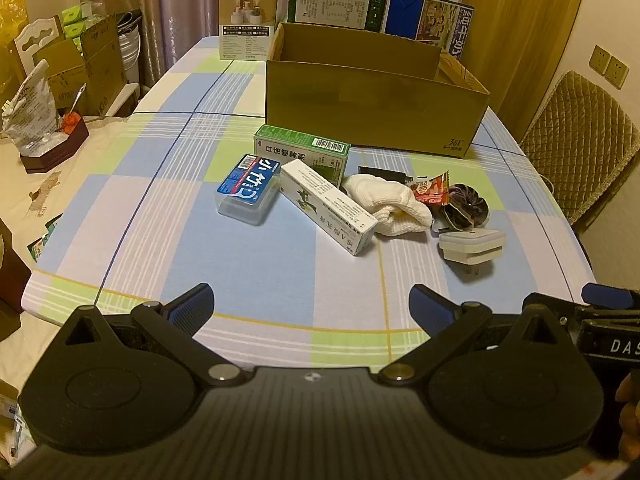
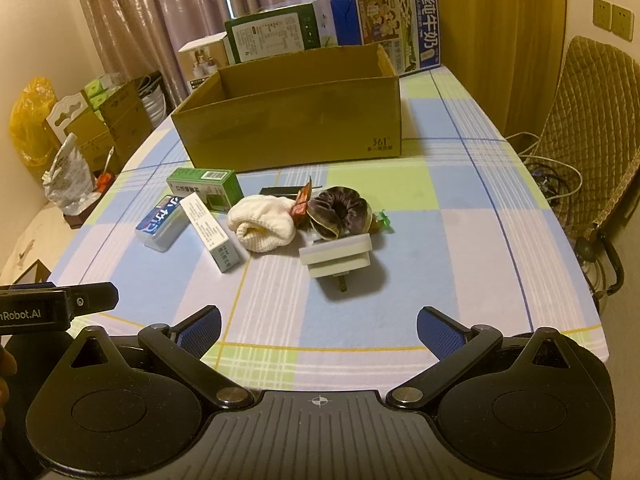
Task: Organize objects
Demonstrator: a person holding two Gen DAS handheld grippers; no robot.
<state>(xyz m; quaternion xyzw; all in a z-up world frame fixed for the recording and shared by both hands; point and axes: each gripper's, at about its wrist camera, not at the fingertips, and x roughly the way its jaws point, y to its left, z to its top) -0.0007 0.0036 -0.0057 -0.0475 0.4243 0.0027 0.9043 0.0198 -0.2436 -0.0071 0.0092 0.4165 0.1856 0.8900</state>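
While both claws hang over the near edge of the worktop, nothing has yet gone into the box, so the task looks barely begun.

Left claw (image 1: 311, 306): fingers spread wide, holding nothing, over the near edge of the worktop (image 1: 120, 216).

Right claw (image 2: 319, 330): also spread wide and empty, just beside the left one along the same near edge.

White plug adapter (image 2: 338, 254): nearest item, lying prongs toward the near edge, right of the cluster.

Long white carton (image 1: 328, 206): lies slantwise mid-worktop, one end touching the white knit cloth (image 1: 390, 208).

Clear case with blue label (image 1: 248, 190): left of the long carton, toward the left edge.

Dark scrunchie (image 2: 340, 210): just behind the adapter, with a red snack packet (image 2: 302, 202) tucked between it and the cloth.

Green carton (image 1: 302, 150): behind the clear case, close to the box's front wall.

Black flat item (image 2: 280, 191): behind the cloth, too hidden to identify.

Cardboard box (image 2: 296, 128): open, toward the far edge; what shows of its interior looks empty.

Done: nothing, as far as I can judge.

Left: every loose item, presumably bound for the box; the adapter seems the right claw's easiest first pick.
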